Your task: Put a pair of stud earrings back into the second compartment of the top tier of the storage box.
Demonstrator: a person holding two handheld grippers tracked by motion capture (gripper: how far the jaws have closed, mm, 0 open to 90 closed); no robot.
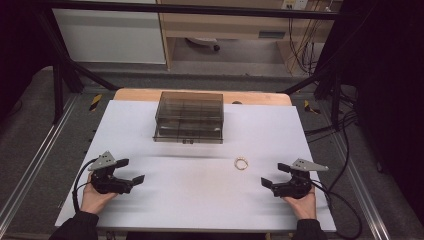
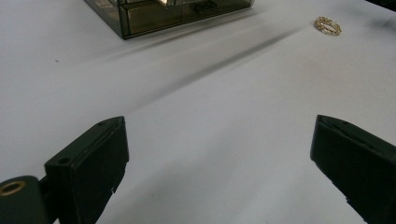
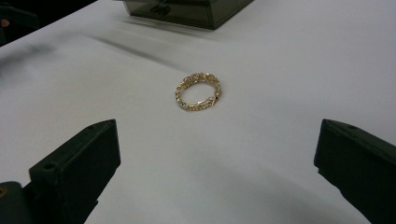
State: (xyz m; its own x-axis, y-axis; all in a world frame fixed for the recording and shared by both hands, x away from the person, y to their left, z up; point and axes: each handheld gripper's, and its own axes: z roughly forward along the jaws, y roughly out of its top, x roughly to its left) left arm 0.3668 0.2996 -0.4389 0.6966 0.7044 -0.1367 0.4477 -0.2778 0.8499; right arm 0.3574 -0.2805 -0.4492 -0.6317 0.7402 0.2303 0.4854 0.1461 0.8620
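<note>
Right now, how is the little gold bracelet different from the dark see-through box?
The gold bracelet is a small open loop lying flat; the box is a big closed block with straight walls. The bracelet is shiny gold and beaded; the box is smoky, dark and see-through, with compartments inside. The bracelet lies nearer the right claw; the box stands farther back, mid-table. Both rest on the white table, and neither is touched by a claw.

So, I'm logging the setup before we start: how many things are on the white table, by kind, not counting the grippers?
Gold bracelet: 1
Smoky clear box: 1
Total: 2, both lying on the white table.
</note>
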